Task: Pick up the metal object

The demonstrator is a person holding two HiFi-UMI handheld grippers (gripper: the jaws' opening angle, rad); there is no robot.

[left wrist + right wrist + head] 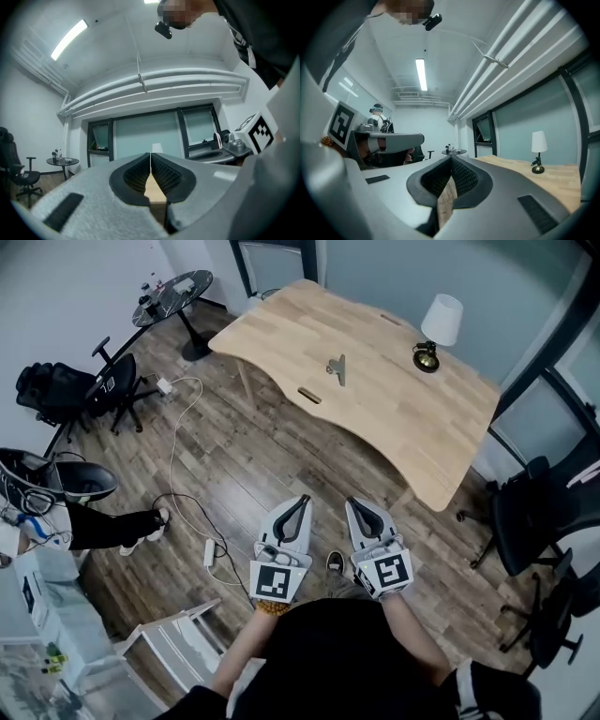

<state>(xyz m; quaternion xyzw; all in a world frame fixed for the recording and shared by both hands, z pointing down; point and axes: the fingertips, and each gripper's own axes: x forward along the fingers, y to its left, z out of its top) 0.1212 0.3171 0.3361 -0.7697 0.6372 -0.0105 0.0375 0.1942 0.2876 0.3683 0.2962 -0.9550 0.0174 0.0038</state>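
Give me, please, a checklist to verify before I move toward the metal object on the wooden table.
1. The metal object is in view, lying on the table: ok.
2. Space around it is free; the small brown piece and the lamp stand apart from it: ok.
3. The left gripper is empty, fingers together with nothing between: ok.
4. The right gripper is empty, same state: ok.
5. Fingers are open for a grasp: not ok, both grippers are shut.
6. Grippers are within reach of the object: not ok, both are over the floor, short of the table.
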